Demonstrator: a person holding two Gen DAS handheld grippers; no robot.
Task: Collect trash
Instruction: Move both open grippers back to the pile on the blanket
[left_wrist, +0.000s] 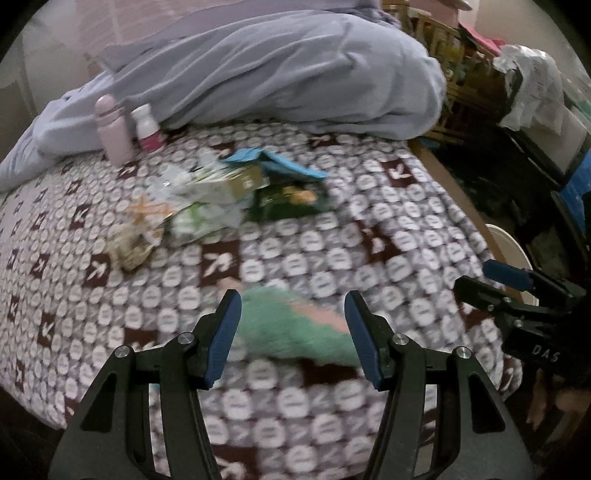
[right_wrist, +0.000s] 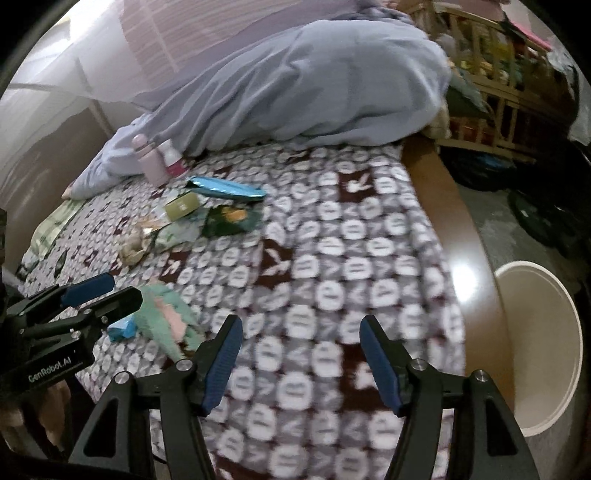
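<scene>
Trash (left_wrist: 221, 195) lies in a pile on the far part of the patterned blanket (left_wrist: 295, 406), near two bottles (left_wrist: 125, 129). Left gripper (left_wrist: 293, 339) is spread wide over a green and pink cloth (left_wrist: 295, 332). Right gripper (right_wrist: 301, 360) is spread wide too, holding nothing. White bin (right_wrist: 539, 347) stands at the right, beside the bed.

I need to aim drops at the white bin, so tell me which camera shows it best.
The right wrist view: the white bin beside the bed shows its open mouth and inner wall. The left wrist view shows only a sliver of rim behind the right gripper.
</scene>
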